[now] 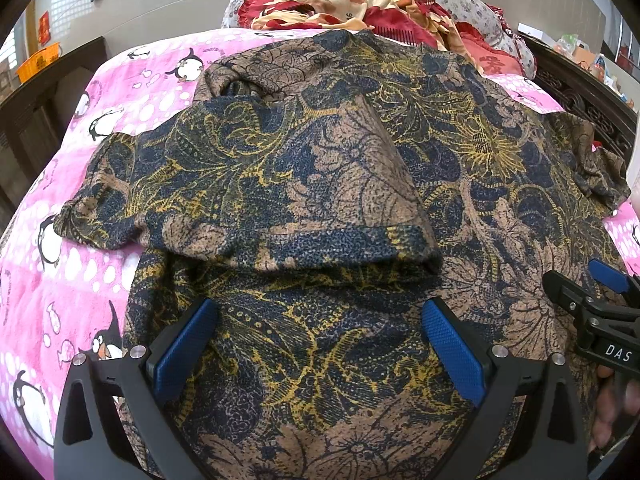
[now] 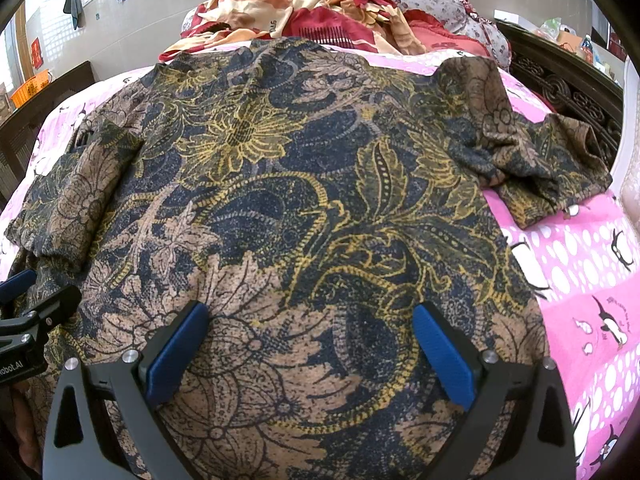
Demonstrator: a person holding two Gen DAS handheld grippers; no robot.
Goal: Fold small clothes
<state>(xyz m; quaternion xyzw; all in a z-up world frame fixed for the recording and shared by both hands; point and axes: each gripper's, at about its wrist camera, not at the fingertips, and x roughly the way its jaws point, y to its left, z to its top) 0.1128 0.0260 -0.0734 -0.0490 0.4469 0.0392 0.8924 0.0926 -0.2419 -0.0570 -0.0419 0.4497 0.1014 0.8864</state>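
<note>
A brown, navy and yellow floral shirt lies spread on the pink penguin bed sheet. Its left sleeve is folded in across the body; the right sleeve still lies out to the side. My left gripper hovers open over the shirt's near left part, nothing between its blue pads. My right gripper is open too, above the near middle of the shirt. Each gripper shows at the edge of the other's view: the right gripper, the left gripper.
A heap of red, orange and floral bedding lies at the far end of the bed. A dark carved bed frame runs along the right. An orange basket sits on dark furniture at left.
</note>
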